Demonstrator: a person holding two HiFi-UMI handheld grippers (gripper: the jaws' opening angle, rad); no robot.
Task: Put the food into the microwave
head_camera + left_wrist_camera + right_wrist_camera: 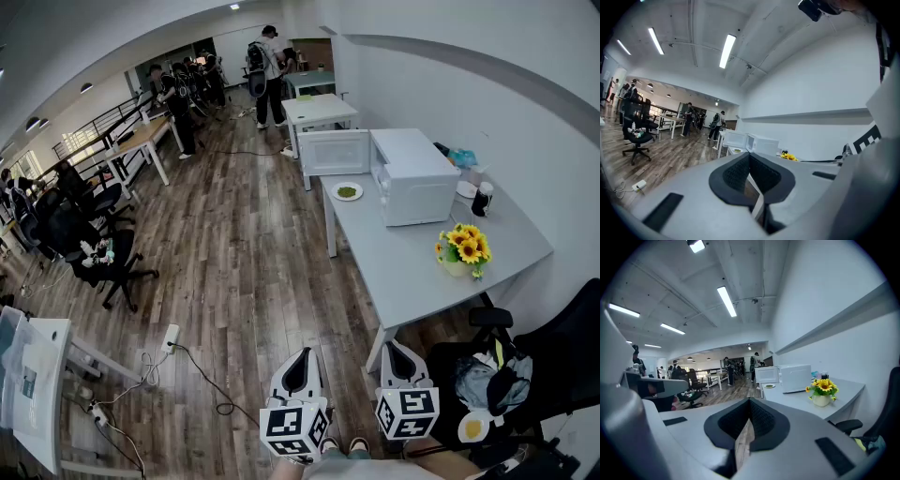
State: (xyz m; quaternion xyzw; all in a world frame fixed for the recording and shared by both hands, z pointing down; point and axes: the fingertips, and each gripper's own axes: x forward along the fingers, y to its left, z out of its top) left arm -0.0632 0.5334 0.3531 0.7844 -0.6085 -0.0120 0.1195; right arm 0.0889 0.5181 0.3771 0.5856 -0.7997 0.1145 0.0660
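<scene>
Closest to us, we are holding the left gripper point(300, 362) and right gripper point(398, 355), jaws pressed together on nothing. Far ahead, well apart from both, the plate of green food point(347, 191) is sitting on the grey table point(422, 277), just left of the white microwave point(414, 180).

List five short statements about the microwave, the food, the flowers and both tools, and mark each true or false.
1. The door of the white microwave stands open. True.
2. The small white plate of green food is inside the microwave. False: it sits on the grey table, beside the open door.
3. The yellow sunflowers stand on the table. True.
4. The right tool grips the plate. False: its jaws are together on nothing, away from the plate.
5. The left tool is shut and empty. True.
</scene>
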